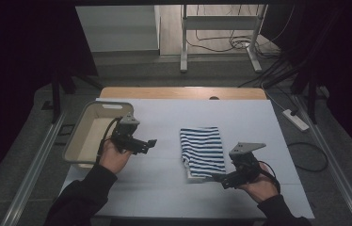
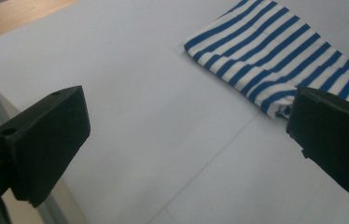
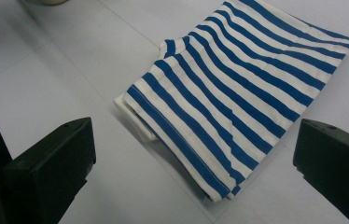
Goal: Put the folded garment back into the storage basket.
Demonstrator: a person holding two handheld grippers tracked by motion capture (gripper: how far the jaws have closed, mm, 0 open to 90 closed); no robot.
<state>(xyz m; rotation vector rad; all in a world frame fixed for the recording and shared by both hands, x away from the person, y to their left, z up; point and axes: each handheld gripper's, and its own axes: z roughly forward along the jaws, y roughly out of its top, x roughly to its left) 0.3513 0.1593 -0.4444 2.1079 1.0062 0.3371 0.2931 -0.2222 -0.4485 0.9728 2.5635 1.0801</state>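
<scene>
A folded blue-and-white striped cloth (image 1: pixel 202 151) lies in the middle of the white table cover (image 1: pixel 240 117). My left gripper (image 1: pixel 151 142) hovers to the left of it, open, jaws pointing toward the cloth (image 2: pixel 280 60), nothing between them. My right gripper (image 1: pixel 217 178) sits at the cloth's near right corner, open, its jaws spread wide on either side of the folded cloth (image 3: pixel 238 102) without touching it.
A cream plastic basket (image 1: pixel 87 123) stands at the table's left edge, just behind my left hand. A wooden table edge (image 1: pixel 183 92) shows at the back. A power strip (image 1: pixel 295 119) and cables lie on the floor at right.
</scene>
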